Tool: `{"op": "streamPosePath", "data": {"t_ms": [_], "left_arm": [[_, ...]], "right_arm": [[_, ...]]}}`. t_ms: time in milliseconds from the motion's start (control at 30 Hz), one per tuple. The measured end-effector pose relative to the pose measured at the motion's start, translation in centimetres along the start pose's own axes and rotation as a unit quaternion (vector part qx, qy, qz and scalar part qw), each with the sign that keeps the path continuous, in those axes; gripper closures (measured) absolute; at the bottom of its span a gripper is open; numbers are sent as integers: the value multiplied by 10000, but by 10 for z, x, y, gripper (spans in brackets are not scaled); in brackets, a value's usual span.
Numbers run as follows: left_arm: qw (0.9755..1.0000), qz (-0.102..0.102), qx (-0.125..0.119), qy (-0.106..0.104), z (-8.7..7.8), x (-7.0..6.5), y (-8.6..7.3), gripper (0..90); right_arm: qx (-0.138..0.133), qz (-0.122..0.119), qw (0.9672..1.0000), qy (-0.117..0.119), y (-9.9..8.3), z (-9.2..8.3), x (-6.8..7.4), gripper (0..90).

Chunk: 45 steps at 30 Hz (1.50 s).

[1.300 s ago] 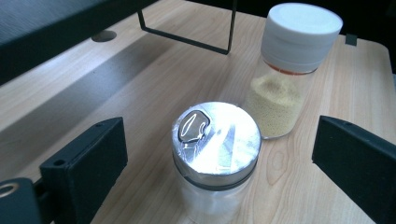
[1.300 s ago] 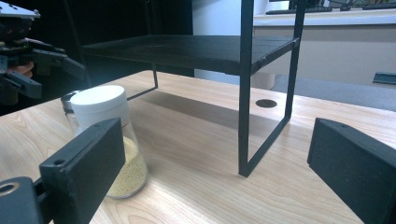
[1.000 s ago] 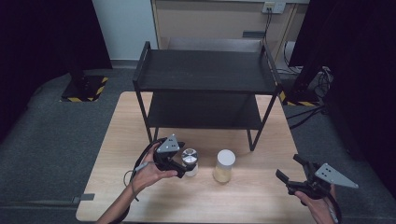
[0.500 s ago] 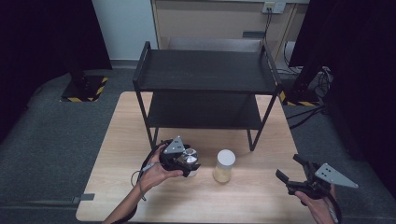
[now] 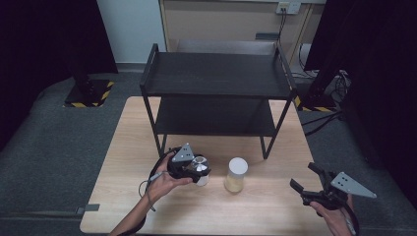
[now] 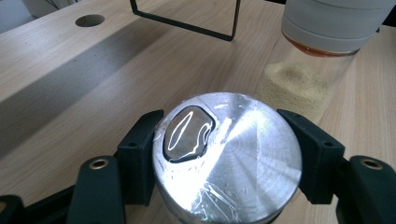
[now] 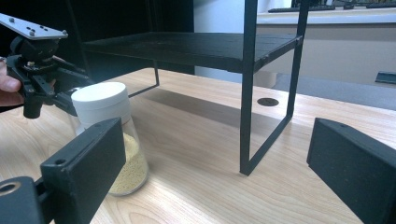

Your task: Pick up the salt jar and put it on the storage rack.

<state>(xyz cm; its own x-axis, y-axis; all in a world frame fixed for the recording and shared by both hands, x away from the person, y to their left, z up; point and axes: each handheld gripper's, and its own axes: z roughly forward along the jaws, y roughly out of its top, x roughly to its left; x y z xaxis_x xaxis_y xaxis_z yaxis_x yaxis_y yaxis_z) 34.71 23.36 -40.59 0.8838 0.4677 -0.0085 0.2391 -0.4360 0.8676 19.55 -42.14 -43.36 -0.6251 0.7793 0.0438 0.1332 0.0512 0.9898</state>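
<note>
the person's left forearm comes in from the near edge of the pale wooden table, slanting toward its middle; the left hand wraps the left gripper, which points level toward the right side of the table; its jaws have just been closing and are now clamped on the round jar with a shiny foil-sealed silver top, one black pad pressed against each side of it; the jar stands on the table near its near edge, left of centre, just in front of the black metal two-tier shelf rack; the jar's body is hidden under its top in the left gripper view, and in the high view the gripper covers most of it, so what it holds cannot be made out; the foil is wrinkled, brushed and bright, with a dark oval patch on it; just beside it, apart from it, stands the clear cylindrical jar of yellow grains with a white screw lid, its top cut off in the left gripper view; the right hand, partly cut off at the bottom edge of the high view, holds the right gripper low off the near right corner of the table; its jaws stand wide apart with nothing between them.
</note>
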Motion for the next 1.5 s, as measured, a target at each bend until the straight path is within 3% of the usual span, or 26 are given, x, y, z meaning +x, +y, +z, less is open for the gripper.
{"op": "streamPosePath", "data": {"t_ms": [167, 333, 400, 933, 1000, 1133, 1233, 1333, 1500], "left_arm": [[10000, -7, 85, 7, -2, -2, 4, 336], [9999, -156, -18, -43, -11, -1, 7, 336], [9999, -120, -34, -45, -16, -3, 12, 336], [9997, -80, -248, -29, -78, -11, 72, 336], [9994, -152, -307, -8, -86, -11, 77, 336], [9996, -51, -280, 92, -101, -13, 94, 337], [9994, -108, -295, 150, -111, -13, 104, 336], [9995, -3, -222, 211, -121, -15, 118, 337], [9992, -79, -323, 235, -138, -13, 134, 337]], "right_arm": [[-8, 1, 10000, 2, 0, 0, 0, 48], [-10, 0, 10000, 1, 0, 0, 0, 48], [-11, -6, 10000, 8, 0, 0, 0, 48], [0, -19, 10000, 36, 1, 1, 1, 52], [3, -17, 10000, 45, 1, 1, 0, 52], [5, -30, 10000, 52, 1, 1, 0, 52], [9, -25, 10000, 53, 1, 1, 0, 52], [7, -21, 10000, 52, 1, 1, 0, 52], [3, -21, 10000, 59, 1, 1, 0, 52]]}}
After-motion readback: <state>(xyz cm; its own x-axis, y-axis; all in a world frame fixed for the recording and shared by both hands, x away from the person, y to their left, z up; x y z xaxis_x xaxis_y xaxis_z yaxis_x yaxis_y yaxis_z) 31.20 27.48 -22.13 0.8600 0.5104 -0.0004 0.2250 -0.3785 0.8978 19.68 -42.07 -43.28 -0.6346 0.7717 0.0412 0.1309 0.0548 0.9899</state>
